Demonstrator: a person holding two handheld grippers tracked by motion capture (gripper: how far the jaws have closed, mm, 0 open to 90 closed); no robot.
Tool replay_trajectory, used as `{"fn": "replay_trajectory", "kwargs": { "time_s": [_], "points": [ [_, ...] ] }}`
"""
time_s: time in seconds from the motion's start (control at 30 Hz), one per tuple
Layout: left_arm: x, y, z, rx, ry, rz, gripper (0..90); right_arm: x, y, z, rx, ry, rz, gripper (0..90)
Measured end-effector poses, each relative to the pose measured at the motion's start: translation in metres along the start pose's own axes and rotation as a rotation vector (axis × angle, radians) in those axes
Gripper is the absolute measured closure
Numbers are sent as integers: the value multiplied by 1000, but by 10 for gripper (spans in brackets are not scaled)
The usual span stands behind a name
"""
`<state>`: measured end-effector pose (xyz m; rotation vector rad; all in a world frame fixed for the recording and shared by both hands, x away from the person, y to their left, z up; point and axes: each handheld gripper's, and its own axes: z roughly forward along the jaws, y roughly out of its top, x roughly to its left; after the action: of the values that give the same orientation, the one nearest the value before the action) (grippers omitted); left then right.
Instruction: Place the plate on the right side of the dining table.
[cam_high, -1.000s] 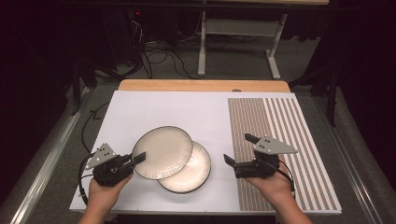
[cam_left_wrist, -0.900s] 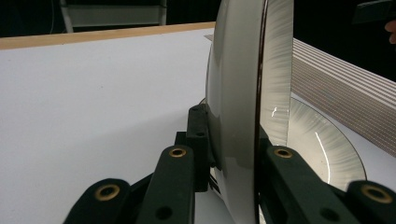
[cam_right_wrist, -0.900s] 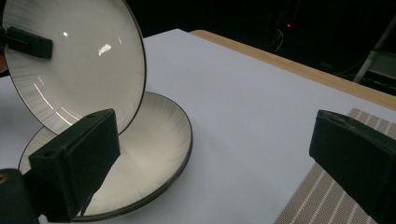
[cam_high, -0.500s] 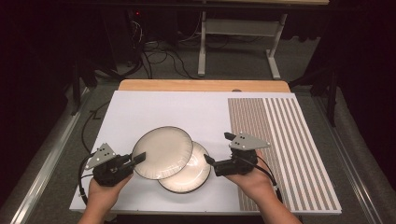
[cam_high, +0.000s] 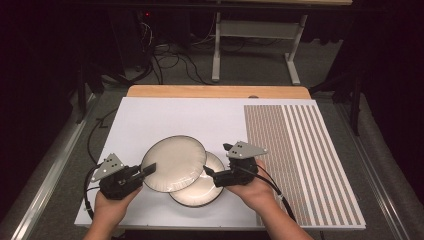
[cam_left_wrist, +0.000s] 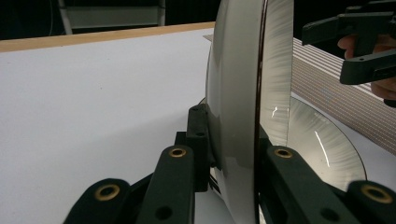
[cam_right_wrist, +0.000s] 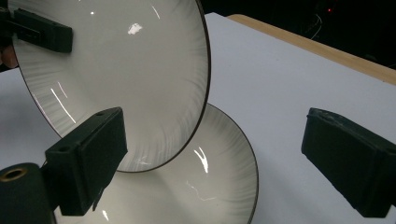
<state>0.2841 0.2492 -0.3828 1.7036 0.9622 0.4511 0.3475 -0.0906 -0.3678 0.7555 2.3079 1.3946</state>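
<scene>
left tool (cam_high: 149, 169) clamps rim of glossy round upper plate (cam_high: 174, 163), tilted | lower plate (cam_high: 200, 186) flat, near table's (cam_high: 165, 115) front edge | right tool (cam_high: 209, 172) jaws apart, just been closing, plate rims between

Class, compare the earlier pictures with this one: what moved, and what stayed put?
The right gripper slid left to the plates, closing slightly, nothing held yet. The left gripper kept clamping the upper plate in place; the lower plate stayed on the table.
</scene>
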Motion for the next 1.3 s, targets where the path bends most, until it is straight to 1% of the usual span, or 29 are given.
{"fn": "replay_trajectory", "kwargs": {
  "time_s": [0.2,0.23,0.33,0.4,0.43,0.47,0.5,0.6,0.63,0.67,0.7,0.73,0.77,0.8,0.9,0.93,1.0,1.03,1.13,1.17,1.3],
  "points": [
    [0,0,0,0,0,0,789,3,-1,13,15,20,12,131],
    [0,0,0,0,0,0,789,5,-1,16,22,23,21,145],
    [0,0,0,0,-1,0,789,6,-1,21,32,29,28,167],
    [0,0,0,-1,-1,0,789,7,-2,25,35,39,37,187],
    [0,0,0,-1,-2,0,789,8,-2,28,36,45,45,213],
    [1,0,0,-1,-2,0,789,8,-2,28,36,45,45,213],
    [1,0,0,-1,-3,-1,789,8,-2,30,35,45,50,237],
    [1,-1,0,-2,-5,-3,788,9,-2,33,27,54,68,349],
    [1,-1,0,0,-6,0,788,9,-2,36,26,60,78,419],
    [1,-1,0,0,-6,0,788,9,-2,36,26,60,78,419],
    [1,-1,0,-1,-7,-1,788,7,-3,38,24,69,83,490],
    [1,-1,0,-1,-7,-1,788,7,-3,38,24,69,83,490],
    [2,-1,0,-2,-7,-1,789,6,-3,40,23,73,100,560],
    [2,-1,0,-2,-8,-1,789,6,-3,40,23,73,100,560],
    [2,-2,0,-13,-16,-3,790,4,-4,44,33,97,135,640],
    [2,-2,0,-13,-16,-3,790,4,-4,44,33,97,135,640],
    [3,-2,0,-13,-19,-4,790,3,-4,45,38,99,137,683],
    [3,-2,0,-13,-21,-7,790,2,-5,45,45,107,149,715],
    [4,-3,0,-18,-24,-16,791,1,-5,46,44,117,159,738],
    [4,-3,0,-14,-23,-17,790,0,-5,47,40,128,161,763],
    [5,-3,0,-15,-29,-27,792,1,-5,46,41,127,171,778]
  ]
}}
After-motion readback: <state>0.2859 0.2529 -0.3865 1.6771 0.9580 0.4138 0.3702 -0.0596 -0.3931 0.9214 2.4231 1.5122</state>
